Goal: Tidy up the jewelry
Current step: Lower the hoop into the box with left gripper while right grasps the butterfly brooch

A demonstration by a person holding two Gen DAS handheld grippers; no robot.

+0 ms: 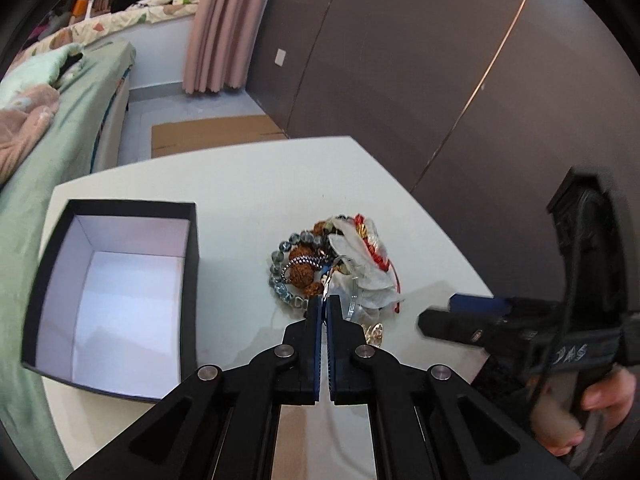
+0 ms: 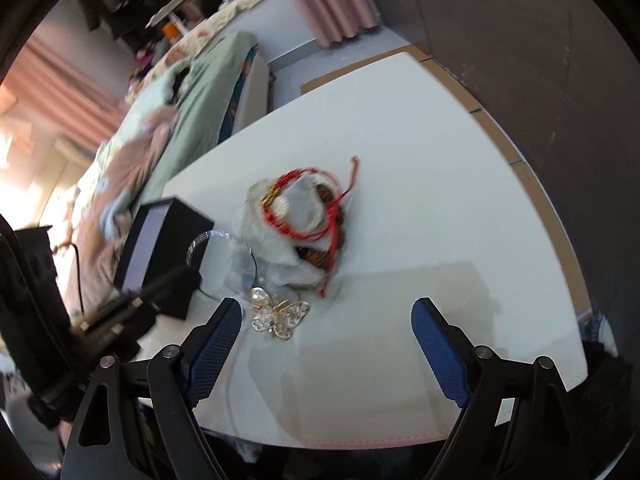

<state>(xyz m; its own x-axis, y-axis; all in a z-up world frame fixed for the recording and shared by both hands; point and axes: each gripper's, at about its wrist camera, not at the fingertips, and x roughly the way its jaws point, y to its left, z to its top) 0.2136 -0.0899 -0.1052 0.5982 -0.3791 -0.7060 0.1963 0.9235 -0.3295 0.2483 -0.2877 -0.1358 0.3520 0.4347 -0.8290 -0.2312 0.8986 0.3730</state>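
Because the pile is a tangle of pieces, the left gripper [image 1: 325, 300] has gone in at its near edge, low centre of the left wrist view, with its blue pads brought together; a thin silvery piece [image 1: 327, 285] runs up from the tips, and it looks pinched between them, though it is too small to name. Just beyond the tips lies the jewelry pile [image 1: 320, 268]: blue-grey beads on the left, brown carved beads in the middle, clear bags and a red cord [image 1: 376, 256] on the right, all touching or overlapping. To the left of the frame stands the black box [image 1: 188, 260], open and white inside, with nothing visible in it; it sits near the pile, so, in my judgement, it is where the pieces are meant to go. In the right wrist view, the right gripper [image 2: 328, 320] sits at the bottom of the frame with its fingers [image 2: 218, 336] wide apart and nothing between them, over bare white table [image 2: 440, 160]. A gold butterfly brooch [image 2: 280, 312] lies just beside the left-hand finger, not touching the pad as far as I can tell. Past it a clear bangle [image 2: 210, 238] leans by the box, then the bags ringed by the red cord. The spread fingers suggest a readiness to take the brooch.
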